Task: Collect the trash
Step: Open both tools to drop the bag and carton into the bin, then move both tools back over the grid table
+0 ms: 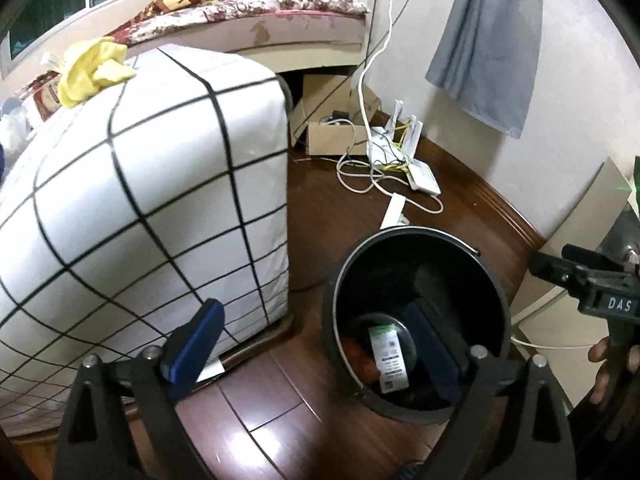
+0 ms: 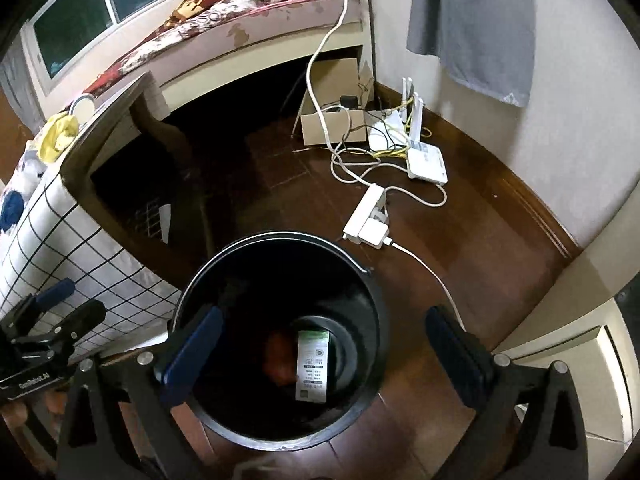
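Black trash bucket (image 2: 280, 336) standing on the dark wooden floor (image 2: 460, 248), just beside the corner of a mattress in a white cover with a black grid (image 1: 140, 200). At the bucket's bottom, a white printed label or packet (image 2: 313, 366) lying flat, green band at its top, with something reddish-orange (image 2: 280, 360) beside it; too dark to tell what.

Left gripper (image 1: 316, 354) hovering above the bucket's rim, fingers spread wide and empty: one blue pad (image 1: 196, 344) over the floor by the mattress corner, the other over the bucket's mouth. Right gripper (image 2: 324, 356) likewise released and holding nothing, one blue pad (image 2: 196, 350) over the bucket's opening, the other dark finger out past the rim above the floor. In the left wrist view, right gripper body at the far right edge, with a bit of hand (image 1: 612, 368) on it.

Further back on the floor: white power strip (image 2: 366, 210) with a plugged adapter, tangled white cables (image 2: 352, 168), white router (image 2: 426, 164) by the wall, open cardboard box (image 2: 332, 128) under the bed. Yellow crumpled cloth (image 1: 94, 70) on top of the mattress. Grey cloth (image 1: 488, 40) hanging on the wall.
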